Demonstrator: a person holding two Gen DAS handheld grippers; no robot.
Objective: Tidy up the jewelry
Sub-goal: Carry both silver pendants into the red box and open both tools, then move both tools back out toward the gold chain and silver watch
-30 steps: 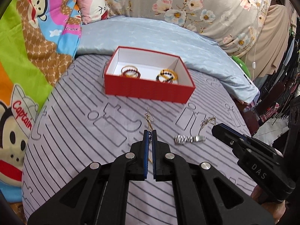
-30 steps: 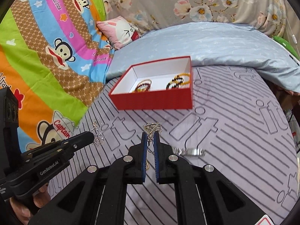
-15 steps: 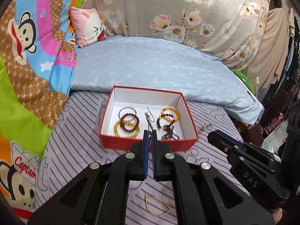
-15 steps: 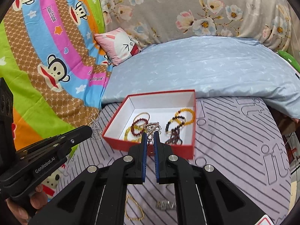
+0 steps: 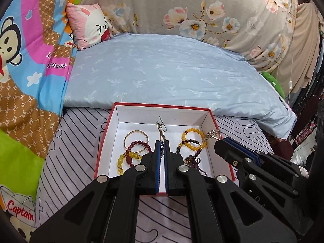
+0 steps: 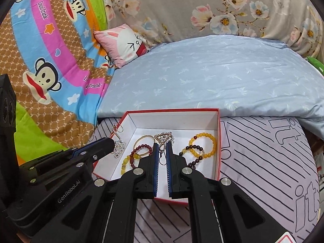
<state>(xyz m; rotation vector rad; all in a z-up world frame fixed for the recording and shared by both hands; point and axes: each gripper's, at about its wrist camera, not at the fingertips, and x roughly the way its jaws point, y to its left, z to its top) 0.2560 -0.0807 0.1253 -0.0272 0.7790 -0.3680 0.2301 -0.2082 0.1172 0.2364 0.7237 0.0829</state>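
A red box with a white inside sits on the striped grey sheet; it also shows in the right wrist view. Several bead bracelets and a yellow bead bracelet lie in it. My left gripper is shut on a dangling flower earring above the box. My right gripper holds a triangular filigree earring above the box, its jaws slightly parted. The left gripper with its earring shows at the box's left wall.
A light blue quilt lies behind the box. A pink rabbit pillow and a cartoon monkey blanket are at the left. Floral fabric covers the back.
Both grippers moved forward from the sheet to above the box, each carrying its earring. The gold chain and the silver piece on the sheet have dropped out of view.
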